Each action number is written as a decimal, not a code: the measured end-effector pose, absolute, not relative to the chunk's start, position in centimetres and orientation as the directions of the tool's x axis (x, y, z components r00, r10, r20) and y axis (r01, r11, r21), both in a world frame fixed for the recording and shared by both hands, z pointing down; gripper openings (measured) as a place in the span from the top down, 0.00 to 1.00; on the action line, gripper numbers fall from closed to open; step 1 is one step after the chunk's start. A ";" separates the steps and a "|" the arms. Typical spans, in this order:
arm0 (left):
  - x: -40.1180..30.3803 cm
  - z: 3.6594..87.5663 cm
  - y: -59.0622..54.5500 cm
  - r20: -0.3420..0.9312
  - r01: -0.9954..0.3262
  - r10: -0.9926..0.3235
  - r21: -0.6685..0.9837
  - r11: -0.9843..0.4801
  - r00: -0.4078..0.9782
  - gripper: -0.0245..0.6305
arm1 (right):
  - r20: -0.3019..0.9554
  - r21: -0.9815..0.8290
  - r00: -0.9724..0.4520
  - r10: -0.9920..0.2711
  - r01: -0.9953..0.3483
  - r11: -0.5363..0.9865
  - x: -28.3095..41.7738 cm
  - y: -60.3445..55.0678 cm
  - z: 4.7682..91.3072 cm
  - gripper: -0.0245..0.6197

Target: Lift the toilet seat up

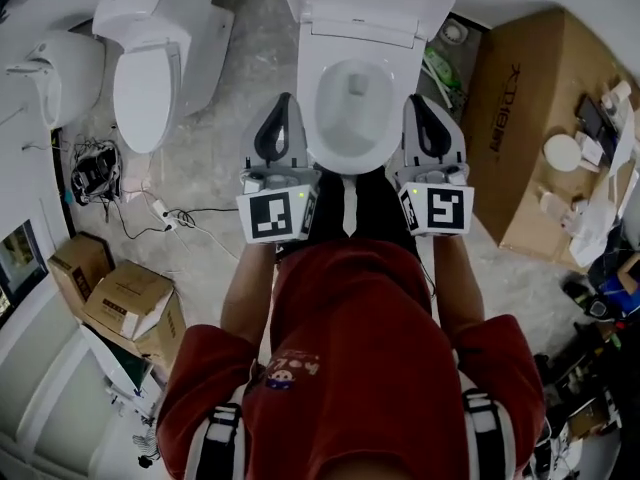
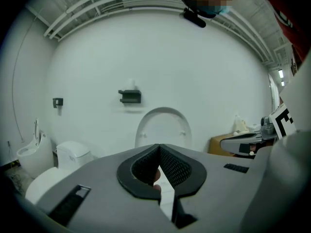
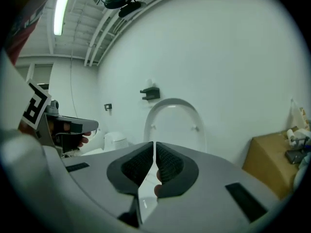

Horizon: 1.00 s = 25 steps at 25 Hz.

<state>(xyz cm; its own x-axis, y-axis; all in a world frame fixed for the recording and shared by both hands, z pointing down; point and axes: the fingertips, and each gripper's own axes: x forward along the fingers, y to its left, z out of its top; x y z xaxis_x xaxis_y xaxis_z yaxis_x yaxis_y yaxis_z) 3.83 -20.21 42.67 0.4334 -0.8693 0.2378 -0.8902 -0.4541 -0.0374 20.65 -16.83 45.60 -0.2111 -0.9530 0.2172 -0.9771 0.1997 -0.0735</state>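
Note:
A white toilet (image 1: 352, 118) stands in front of me, its bowl open. Its seat and lid (image 1: 362, 8) are tipped back against the tank, and both gripper views show them as an upright white arch (image 2: 163, 127) (image 3: 172, 123) against the wall. My left gripper (image 1: 284, 102) hangs beside the bowl's left rim and my right gripper (image 1: 419, 102) beside its right rim. Neither touches the toilet. Each pair of jaws (image 2: 158, 147) (image 3: 154, 143) is shut with nothing between the pads.
A second white toilet (image 1: 150, 78) with its lid down stands to the left, with another white fixture (image 1: 60, 73) beyond it. Cables (image 1: 95, 168) lie on the floor. A large cardboard box (image 1: 525, 118) carrying small items is at the right, and smaller boxes (image 1: 130, 308) at the lower left.

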 end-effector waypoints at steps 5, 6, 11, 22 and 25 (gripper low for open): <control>1.0 50.4 -19.6 0.380 -0.899 -0.833 -0.006 -0.438 0.403 0.95 | 0.350 -0.166 -0.243 -0.905 -0.966 0.196 17.4 -16.7 53.7 0.94; 0.4 52.1 -18.9 0.409 -0.900 -0.820 0.006 -0.436 0.400 0.95 | 0.387 -0.181 -0.257 -0.886 -0.963 0.200 16.7 -16.1 55.4 0.94; -3.2 60.6 -14.3 0.570 -0.904 -0.731 0.051 -0.425 0.376 0.95 | 0.568 -0.217 -0.335 -0.752 -0.942 0.256 11.9 -11.3 63.6 0.94; -7.6 76.3 -6.9 0.827 -0.913 -0.450 0.171 -0.371 0.337 0.95 | 0.781 -0.314 -0.505 -0.368 -0.826 0.468 3.2 -2.9 78.9 0.74; -8.2 79.1 -5.0 0.871 -0.915 -0.348 0.233 -0.330 0.347 0.95 | 0.822 -0.304 -0.499 -0.276 -0.793 0.528 2.0 -1.5 82.1 0.69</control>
